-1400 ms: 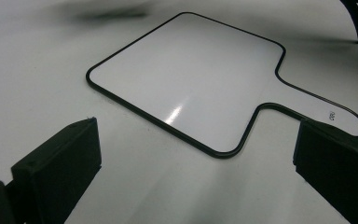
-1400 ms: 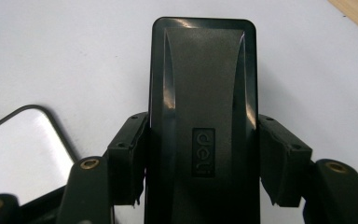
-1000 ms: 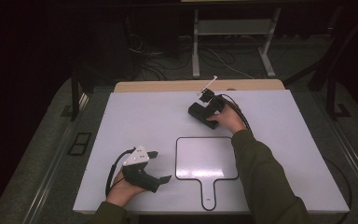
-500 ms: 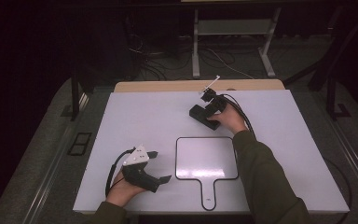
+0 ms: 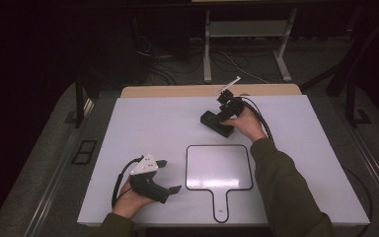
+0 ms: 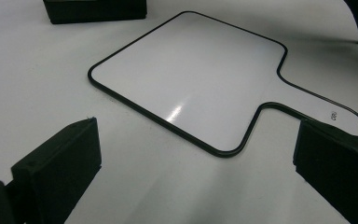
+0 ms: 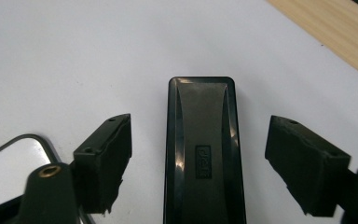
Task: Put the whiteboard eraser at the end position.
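High view first: compared with a second ago, my right gripper (image 5: 212,118) sits a touch nearer the black eraser (image 5: 216,123) at the far side of the white table (image 5: 143,128), and the hand has edged slightly; my left side looks just as it did, nothing shifted there.

Right gripper view now: my jaws stand wide apart, one on each side of the black eraser (image 7: 204,154), which lies flat between them with clear white table showing on both sides, so I'm not touching it and I hold nothing. A raised logo sits on its glossy top. The corner of the small whiteboard (image 7: 14,172) peeks in at the lower left, and the wooden edge strip (image 7: 326,32) of the table runs across the upper right.

My right forearm reaches forward over the table in a dark green sleeve (image 5: 281,187), the hand wrapped round the gripper's grip, cable looping behind it.

Left gripper (image 5: 170,175) rests low at the near left, jaws pointing towards the paddle-shaped whiteboard (image 5: 219,167), close beside it. Left gripper view confirms it: jaws spread wide and empty, the whiteboard (image 6: 191,79) with its black rim and handle lying flat ahead.
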Demonstrator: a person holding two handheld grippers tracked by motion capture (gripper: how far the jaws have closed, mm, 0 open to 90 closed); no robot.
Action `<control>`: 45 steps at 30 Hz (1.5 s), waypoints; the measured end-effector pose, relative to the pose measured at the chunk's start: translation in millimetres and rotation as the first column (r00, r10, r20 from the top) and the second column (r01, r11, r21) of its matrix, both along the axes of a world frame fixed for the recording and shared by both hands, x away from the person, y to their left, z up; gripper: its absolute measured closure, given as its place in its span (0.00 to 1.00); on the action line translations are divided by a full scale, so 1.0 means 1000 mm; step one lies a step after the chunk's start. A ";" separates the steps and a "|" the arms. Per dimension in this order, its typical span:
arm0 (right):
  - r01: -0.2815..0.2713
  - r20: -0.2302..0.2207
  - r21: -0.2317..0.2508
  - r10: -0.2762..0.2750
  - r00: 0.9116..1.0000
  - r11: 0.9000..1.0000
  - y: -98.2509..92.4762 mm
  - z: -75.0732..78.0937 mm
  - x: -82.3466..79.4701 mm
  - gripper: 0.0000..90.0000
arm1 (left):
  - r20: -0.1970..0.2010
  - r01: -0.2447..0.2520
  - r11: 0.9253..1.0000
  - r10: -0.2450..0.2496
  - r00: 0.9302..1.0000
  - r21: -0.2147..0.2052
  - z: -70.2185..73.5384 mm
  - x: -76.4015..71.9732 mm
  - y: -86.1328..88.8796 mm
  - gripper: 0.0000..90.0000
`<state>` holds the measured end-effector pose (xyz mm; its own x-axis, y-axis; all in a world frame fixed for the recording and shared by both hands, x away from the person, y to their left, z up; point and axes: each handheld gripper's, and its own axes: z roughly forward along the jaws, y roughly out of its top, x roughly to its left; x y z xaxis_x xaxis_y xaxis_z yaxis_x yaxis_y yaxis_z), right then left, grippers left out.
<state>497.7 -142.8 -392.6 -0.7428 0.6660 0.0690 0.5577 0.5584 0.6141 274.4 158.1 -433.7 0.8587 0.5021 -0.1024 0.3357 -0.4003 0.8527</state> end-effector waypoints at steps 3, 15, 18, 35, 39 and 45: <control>0.004 0.017 -0.005 -0.004 1.000 1.000 -0.004 0.001 -0.004 0.21 | -0.002 -0.001 1.000 0.001 1.000 0.001 0.000 0.000 0.000 0.00; -0.013 0.066 0.045 0.010 0.998 0.999 -0.019 0.009 -0.024 0.18 | -0.005 -0.007 1.000 0.007 1.000 0.000 -0.001 0.002 0.000 0.00; -0.012 0.063 0.055 0.009 0.998 0.998 -0.020 0.010 -0.030 0.18 | -0.010 -0.012 1.000 0.012 1.000 -0.004 0.000 0.003 0.000 0.00; -0.027 0.094 0.150 0.013 0.995 0.988 -0.030 0.008 -0.063 0.18 | -0.030 -0.025 1.000 0.025 0.999 0.002 -0.004 0.006 0.003 0.00; -0.032 0.121 0.150 0.014 0.993 0.988 -0.031 0.007 -0.072 0.18 | -0.028 -0.025 1.000 0.025 0.999 0.000 -0.004 0.006 0.003 0.00; -0.026 0.134 0.176 0.002 0.991 0.984 -0.035 0.005 -0.083 0.18 | -0.024 -0.026 1.000 0.026 0.999 0.006 -0.004 0.005 0.003 0.00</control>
